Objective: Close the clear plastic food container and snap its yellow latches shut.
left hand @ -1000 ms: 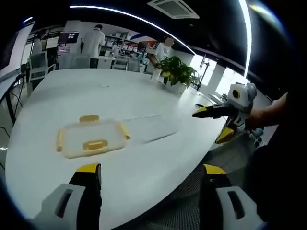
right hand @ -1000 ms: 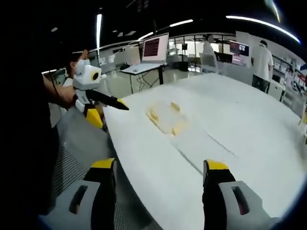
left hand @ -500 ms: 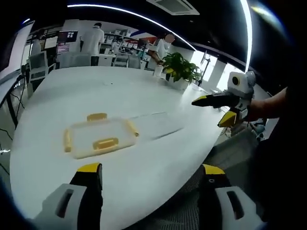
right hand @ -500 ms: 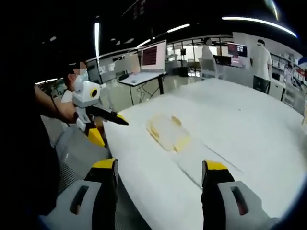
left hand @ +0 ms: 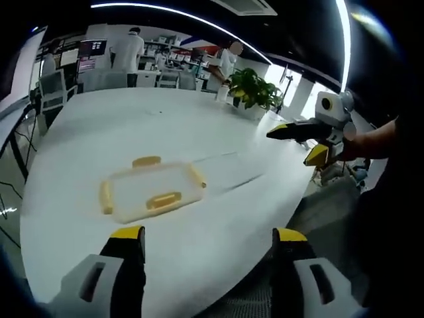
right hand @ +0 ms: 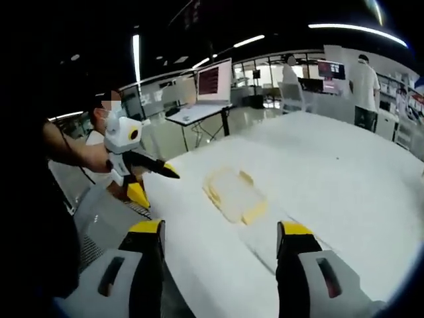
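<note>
The clear plastic food container (left hand: 151, 192) lies flat on the white table (left hand: 132, 126), with yellow latches (left hand: 164, 199) on its sides. My left gripper (left hand: 209, 245) is open and hangs short of the table's near edge, well back from the container. My right gripper (left hand: 306, 138) shows to the right over the table's edge, held by a hand, jaws apart. In the right gripper view the container (right hand: 232, 192) lies ahead on the table, my right gripper (right hand: 220, 235) is open and empty, and the left gripper (right hand: 142, 169) hovers at the table's left edge.
A faint clear flat outline (left hand: 222, 171) lies beside the container; I cannot tell what it is. A potted plant (left hand: 255, 91) stands at the far edge. People stand at desks behind (left hand: 129, 53). A screen (right hand: 213, 78) sits on a desk beyond the table.
Both views have shifted slightly and the container looks a little nearer. It has not moved on the table. Both grippers stay open.
</note>
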`<state>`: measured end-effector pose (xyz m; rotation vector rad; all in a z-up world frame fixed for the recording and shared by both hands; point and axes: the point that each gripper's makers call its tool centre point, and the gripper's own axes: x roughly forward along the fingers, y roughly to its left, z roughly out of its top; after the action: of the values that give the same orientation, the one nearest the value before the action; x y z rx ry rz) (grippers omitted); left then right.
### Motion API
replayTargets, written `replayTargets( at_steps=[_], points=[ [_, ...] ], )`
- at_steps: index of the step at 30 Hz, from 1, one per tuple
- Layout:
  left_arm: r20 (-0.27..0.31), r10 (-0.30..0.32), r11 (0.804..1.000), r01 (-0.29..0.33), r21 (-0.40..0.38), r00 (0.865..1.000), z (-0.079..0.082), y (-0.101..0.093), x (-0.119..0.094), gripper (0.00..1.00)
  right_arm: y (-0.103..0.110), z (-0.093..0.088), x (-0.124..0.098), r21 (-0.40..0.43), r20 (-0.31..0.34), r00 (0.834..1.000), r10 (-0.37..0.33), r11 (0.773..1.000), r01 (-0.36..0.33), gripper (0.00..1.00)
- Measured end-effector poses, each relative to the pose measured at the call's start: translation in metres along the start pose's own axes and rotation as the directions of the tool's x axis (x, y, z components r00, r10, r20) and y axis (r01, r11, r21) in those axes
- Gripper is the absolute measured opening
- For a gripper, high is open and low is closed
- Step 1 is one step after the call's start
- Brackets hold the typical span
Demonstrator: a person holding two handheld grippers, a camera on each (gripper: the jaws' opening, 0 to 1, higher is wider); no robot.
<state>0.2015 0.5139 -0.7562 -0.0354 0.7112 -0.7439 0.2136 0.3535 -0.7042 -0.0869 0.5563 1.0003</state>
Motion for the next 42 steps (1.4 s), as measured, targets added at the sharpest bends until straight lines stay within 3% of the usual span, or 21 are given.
replayTargets(
  at_steps=[11, 25, 34, 42],
  points=[
    [-0.015, 0.002, 1.000, -0.002, 0.014, 1.000, 0.013, 0.017, -0.002, 0.72, 0.000, 0.004, 0.020, -0.019, -0.027, 0.999, 0.037, 0.999, -0.038, 0.62],
    [-0.072, -0.004, 0.998, 0.008, 0.058, 0.997, 0.008, 0.031, 0.006, 0.71, -0.014, 0.019, 0.044, -0.041, -0.028, 0.999, 0.031, 0.999, -0.032, 0.61],
    [-0.090, 0.007, 0.997, 0.000, 0.076, 0.996, 0.013, 0.050, 0.006, 0.69, -0.017, 0.018, 0.063, -0.101, -0.054, 0.998, 0.040, 0.994, -0.045, 0.61],
    [-0.110, 0.006, 0.994, 0.006, 0.108, 0.994, 0.016, 0.059, 0.010, 0.69, -0.027, 0.015, 0.074, -0.102, -0.086, 0.996, 0.034, 0.994, -0.043, 0.60]
  ],
)
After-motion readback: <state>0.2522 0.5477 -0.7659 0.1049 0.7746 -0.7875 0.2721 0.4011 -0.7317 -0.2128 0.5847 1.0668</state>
